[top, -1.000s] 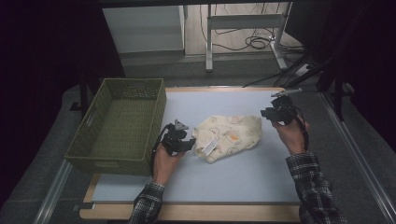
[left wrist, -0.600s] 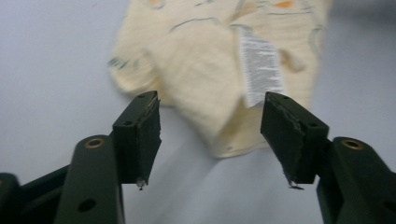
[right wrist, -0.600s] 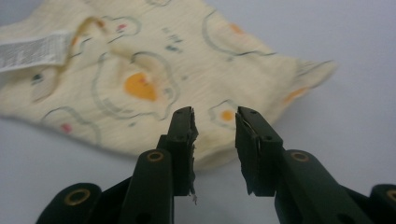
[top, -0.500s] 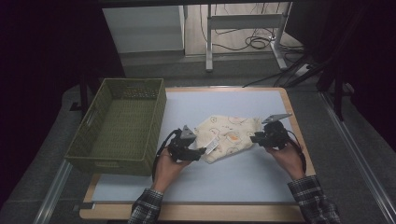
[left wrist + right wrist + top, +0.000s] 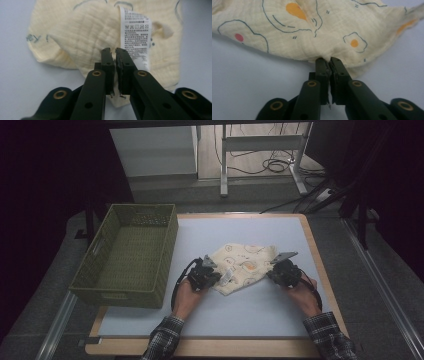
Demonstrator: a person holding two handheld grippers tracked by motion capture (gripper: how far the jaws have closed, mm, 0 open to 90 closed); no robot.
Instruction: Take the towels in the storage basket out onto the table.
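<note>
Cloth [image 5: 82,37] care label [image 5: 135,37] reads clearly from the left gripper [image 5: 115,53] view.

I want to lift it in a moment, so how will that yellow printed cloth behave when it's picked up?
The cloth will probably be floppy: it already lies creased and folded on the table. It looks like thin, crinkled gauze, so likely light. Pinched in the left claw and right claw, its middle should sag.

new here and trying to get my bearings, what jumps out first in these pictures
A cream cloth printed with fried eggs lies crumpled mid-mat, pinched at its left edge by the left gripper and at its near right edge by the right gripper, both having just closed on it. A white care label shows beside the left grip. An olive woven basket sits at the table's left.
</note>
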